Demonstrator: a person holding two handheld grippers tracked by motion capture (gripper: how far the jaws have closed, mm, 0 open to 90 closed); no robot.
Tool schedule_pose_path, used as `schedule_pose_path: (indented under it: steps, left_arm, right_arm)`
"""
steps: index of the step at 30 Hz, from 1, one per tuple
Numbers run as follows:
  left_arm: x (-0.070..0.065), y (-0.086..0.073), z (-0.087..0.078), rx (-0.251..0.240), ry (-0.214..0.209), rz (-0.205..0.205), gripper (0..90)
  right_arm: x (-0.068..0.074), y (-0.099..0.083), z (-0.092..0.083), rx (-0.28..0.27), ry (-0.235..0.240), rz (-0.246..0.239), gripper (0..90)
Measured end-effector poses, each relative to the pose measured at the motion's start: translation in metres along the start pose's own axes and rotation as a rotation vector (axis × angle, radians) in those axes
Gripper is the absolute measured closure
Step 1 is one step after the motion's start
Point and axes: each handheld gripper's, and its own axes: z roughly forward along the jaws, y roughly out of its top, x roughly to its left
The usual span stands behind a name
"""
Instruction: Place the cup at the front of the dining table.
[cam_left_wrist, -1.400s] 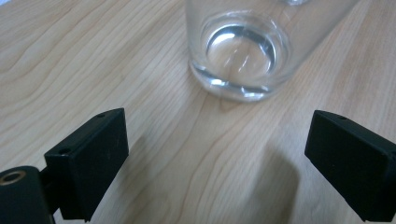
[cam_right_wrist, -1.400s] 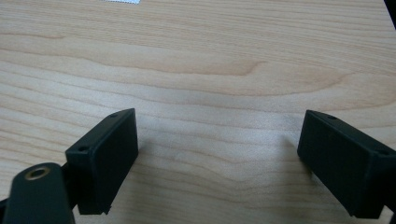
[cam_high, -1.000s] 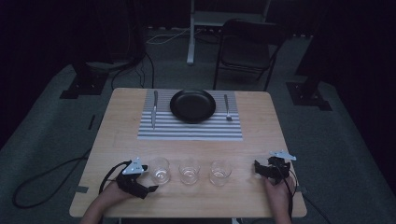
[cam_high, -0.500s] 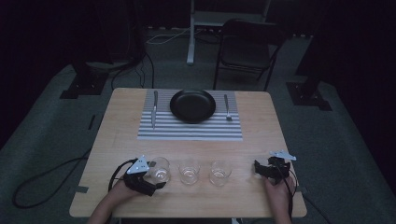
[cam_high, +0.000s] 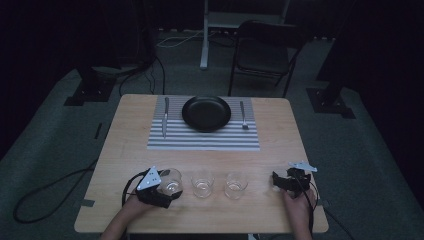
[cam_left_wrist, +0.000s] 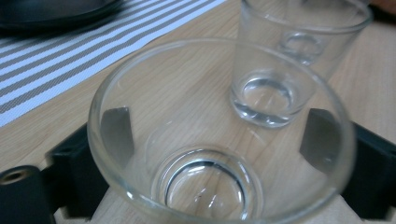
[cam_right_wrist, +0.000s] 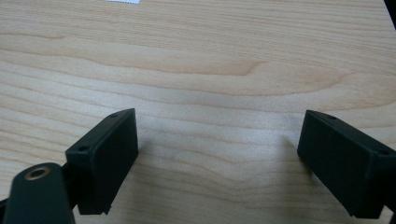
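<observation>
Left gripper (cam_left_wrist: 219, 140) clasps glass (cam_left_wrist: 219, 135) (jaws just closing).

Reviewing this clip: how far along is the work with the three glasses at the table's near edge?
Early. The placemat already carries plate, knife and fork. In hand: the left hand-held gripper has just been closing on the leftmost glass, pads at its sides, still on the table. The middle glass and right glass stand untouched; the right hand-held gripper rests open.

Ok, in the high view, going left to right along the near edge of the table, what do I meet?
left gripper closed around the first glass → middle glass → third glass → right gripper, jaws open on bare table.
</observation>
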Motion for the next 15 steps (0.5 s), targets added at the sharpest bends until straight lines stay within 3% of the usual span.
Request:
schedule_pose_path:
  steps: [4, 15]
  left_arm:
    - [-0.0003, -0.0003, 0.0009, 0.003, 0.021, -0.004, 19.7]
    - [-0.0053, 0.0040, 0.0026, 0.027, 0.059, -0.020, 20.2]
  right_arm:
    - [0.0000, 0.0000, 0.0000, 0.000, 0.000, 0.000, 11.9]
    - [0.0001, -0.0003, -0.0003, -0.001, -0.001, 0.000, 12.3]
